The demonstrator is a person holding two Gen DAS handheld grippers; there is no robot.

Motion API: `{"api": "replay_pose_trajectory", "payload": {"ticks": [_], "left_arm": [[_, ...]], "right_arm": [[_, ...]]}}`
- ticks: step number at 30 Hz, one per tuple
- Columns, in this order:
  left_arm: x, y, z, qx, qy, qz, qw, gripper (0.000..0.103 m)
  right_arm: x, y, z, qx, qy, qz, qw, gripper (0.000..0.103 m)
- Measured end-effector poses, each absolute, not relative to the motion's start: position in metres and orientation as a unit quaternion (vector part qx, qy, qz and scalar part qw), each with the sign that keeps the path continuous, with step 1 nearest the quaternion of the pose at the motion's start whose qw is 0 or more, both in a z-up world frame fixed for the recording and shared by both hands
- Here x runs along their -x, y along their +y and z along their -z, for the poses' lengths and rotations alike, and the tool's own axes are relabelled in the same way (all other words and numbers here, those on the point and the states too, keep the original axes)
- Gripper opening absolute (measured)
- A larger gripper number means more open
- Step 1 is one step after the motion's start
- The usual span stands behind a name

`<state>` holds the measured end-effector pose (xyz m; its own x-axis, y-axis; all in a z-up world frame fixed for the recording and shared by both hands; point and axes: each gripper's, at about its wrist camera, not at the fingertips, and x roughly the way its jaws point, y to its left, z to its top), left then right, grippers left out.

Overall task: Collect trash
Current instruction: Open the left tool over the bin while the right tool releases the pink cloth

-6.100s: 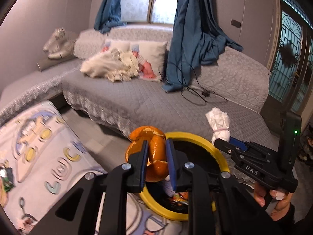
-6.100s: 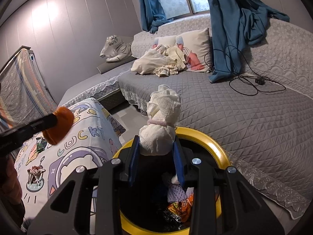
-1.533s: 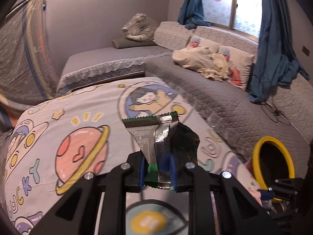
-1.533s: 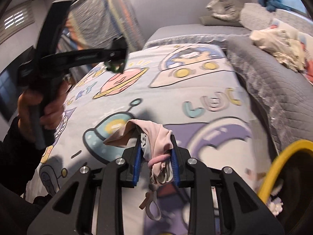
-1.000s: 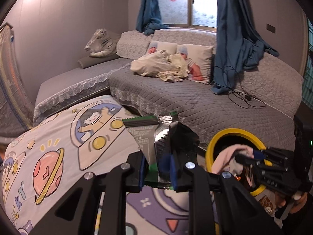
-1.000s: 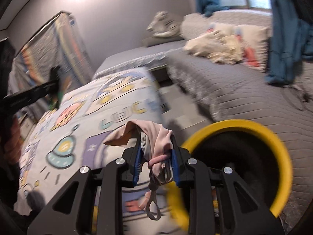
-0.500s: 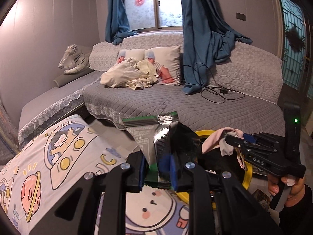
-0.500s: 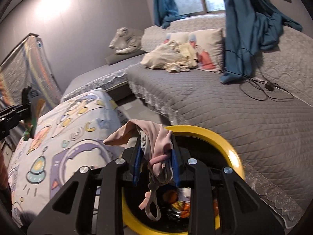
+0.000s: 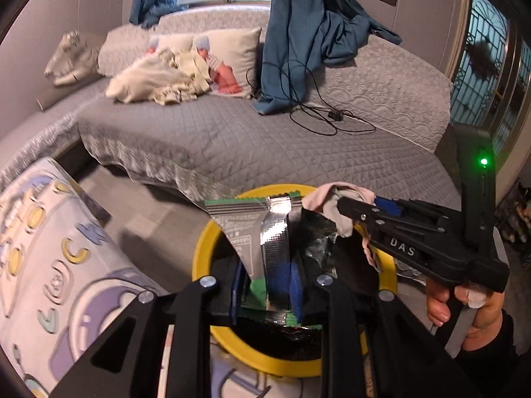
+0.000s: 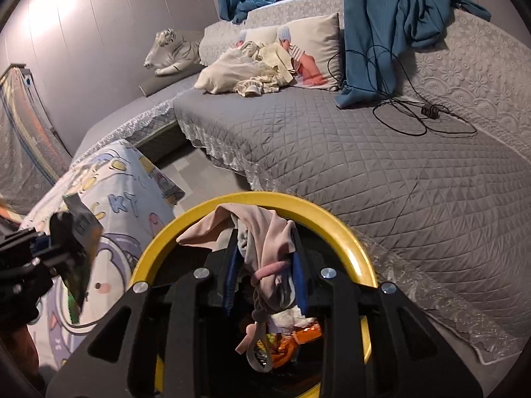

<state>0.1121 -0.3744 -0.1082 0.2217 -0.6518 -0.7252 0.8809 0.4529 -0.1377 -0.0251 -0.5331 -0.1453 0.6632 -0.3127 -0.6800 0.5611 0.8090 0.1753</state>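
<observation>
Grey quilted sofa seating [image 10: 381, 165] filled the room beyond both tools, with a strip of open floor [image 9: 139, 195] left between its lace hem and the cartoon-printed desk cover [image 9: 49, 248]. Directly below and ahead of both tools stood the yellow-rimmed bin [image 10: 335, 219], its mouth unobstructed. A second earlier the left hand-held gripper [image 9: 265, 282] had been over the desk; it was now seen above the bin's rim, its jaws opening, though the silver-and-green foil wrapper [image 9: 262, 229] was still pinched upright between the blue pads. The right hand-held gripper [image 10: 265, 278], to the right of the left one, was held over the bin mouth, its jaws opening around a crumpled pink cloth with a pink band [image 10: 265, 242], still caught between them. Orange wrappers [image 10: 298, 335] were seen inside the bin.
</observation>
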Motion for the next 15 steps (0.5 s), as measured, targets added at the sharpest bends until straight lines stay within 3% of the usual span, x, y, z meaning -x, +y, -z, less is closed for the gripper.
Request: {"api": "replay_pose_trajectory", "payload": {"ticks": [4,8,15], "left_arm": [[-0.127,-0.368,0.11,-0.11,0.402,0.501,0.758,0.039],[-0.138,-0.35,0.101,-0.09,0.398,0.487,0.773,0.046],[-0.147,-0.344,0.094,-0.089,0.404,0.487,0.77,0.047]], "right_arm": [[0.027,-0.537,0.144,-0.19,0.336,0.254,0.887,0.038],[0.031,-0.538,0.139,-0.19,0.334,0.264,0.885,0.042],[0.047,-0.538,0.121,-0.199,0.311,0.284,0.885,0.042]]}}
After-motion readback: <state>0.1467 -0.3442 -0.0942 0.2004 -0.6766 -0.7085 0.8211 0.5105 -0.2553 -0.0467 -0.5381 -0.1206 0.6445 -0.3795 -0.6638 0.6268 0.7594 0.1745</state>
